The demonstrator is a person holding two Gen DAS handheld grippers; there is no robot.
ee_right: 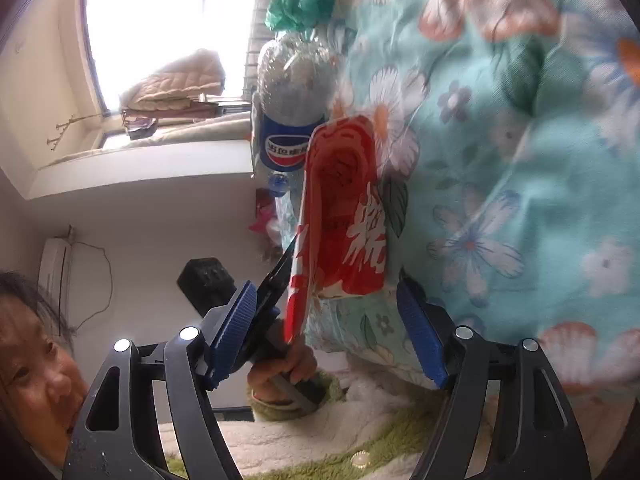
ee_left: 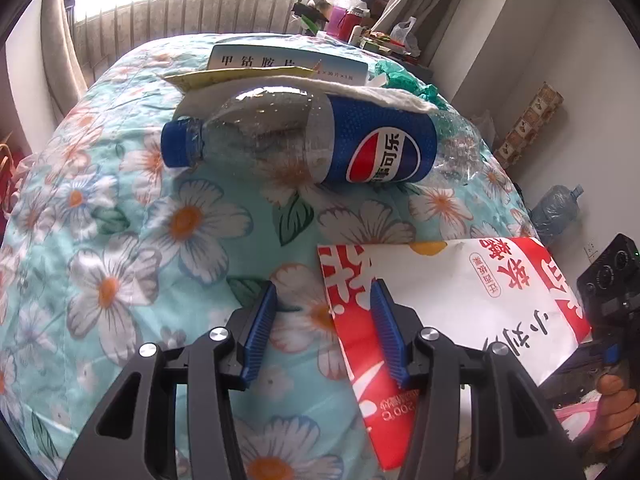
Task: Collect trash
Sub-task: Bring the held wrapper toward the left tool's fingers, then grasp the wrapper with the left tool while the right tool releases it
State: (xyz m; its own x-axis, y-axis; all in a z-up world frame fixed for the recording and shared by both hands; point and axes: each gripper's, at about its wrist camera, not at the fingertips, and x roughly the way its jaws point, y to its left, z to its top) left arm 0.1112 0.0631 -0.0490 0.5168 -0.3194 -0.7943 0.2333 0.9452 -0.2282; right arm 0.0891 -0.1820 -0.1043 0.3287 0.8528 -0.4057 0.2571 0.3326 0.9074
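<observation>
A red-and-white paper bag (ee_left: 452,312) lies on the flowered quilt (ee_left: 120,220) at the bed's near right edge. My left gripper (ee_left: 324,320) is open just above the quilt; its right finger rests over the bag's left edge, the left finger over bare quilt. An empty Pepsi bottle (ee_left: 304,140) lies on its side further back. In the right wrist view, rolled sideways, the bag (ee_right: 344,216) stands between my open right gripper's (ee_right: 324,316) fingers, its lower end near them. The bottle (ee_right: 288,120) shows beyond the bag. The right gripper also shows in the left wrist view (ee_left: 608,308).
Behind the bottle lie a white cloth strip (ee_left: 360,88), a yellow paper (ee_left: 224,76), a medicine box (ee_left: 288,64) and a crumpled green plastic bag (ee_left: 404,78). A cluttered table (ee_left: 360,28) stands by the window. A water jug (ee_left: 556,208) stands by the right wall. A person's face (ee_right: 32,364) is close.
</observation>
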